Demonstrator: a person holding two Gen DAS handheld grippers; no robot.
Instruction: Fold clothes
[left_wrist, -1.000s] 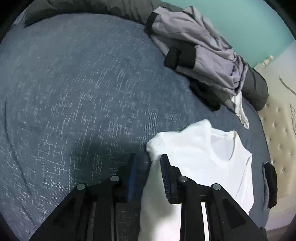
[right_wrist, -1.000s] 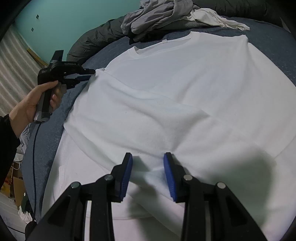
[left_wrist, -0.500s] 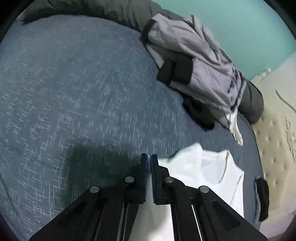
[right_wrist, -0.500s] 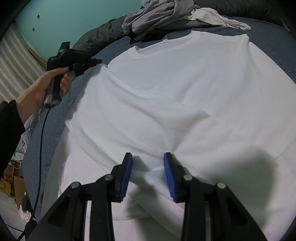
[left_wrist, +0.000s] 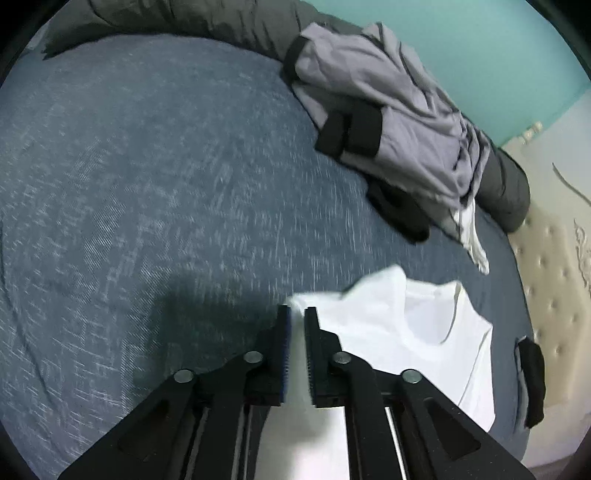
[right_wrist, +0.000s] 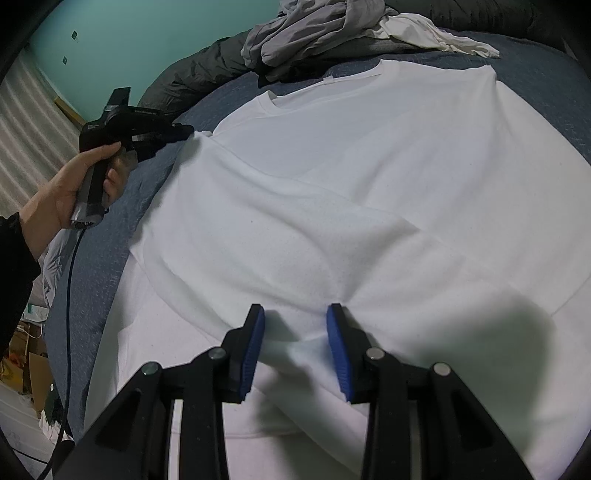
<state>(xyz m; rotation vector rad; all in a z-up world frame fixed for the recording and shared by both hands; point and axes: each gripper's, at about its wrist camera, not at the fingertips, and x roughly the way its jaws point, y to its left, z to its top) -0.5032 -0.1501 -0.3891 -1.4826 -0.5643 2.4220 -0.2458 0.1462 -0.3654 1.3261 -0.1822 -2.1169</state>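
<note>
— Whereabouts of the white cotton T-shirt?

— Spread flat across the blue-grey woven bedspread, neckline toward 12 o'clock in the right wrist view, just short of the heap of grey and black garments.

— Looked how?

— Smooth over most of the body. Doubled along the 9 o'clock side, with a soft diagonal ridge running toward 3 o'clock and a loose ruck near 6.

— And the left gripper?

— Held by a hand at 10 o'clock, at the shirt's shoulder corner. Fingers narrow, white cloth pinched between them. Probably gripped there to carry that side across.

— The right gripper?

— Hung low over the ruck at 6 o'clock, fingers wide, nothing clamped. Likely kept there to pin or catch the lower cloth.
</note>
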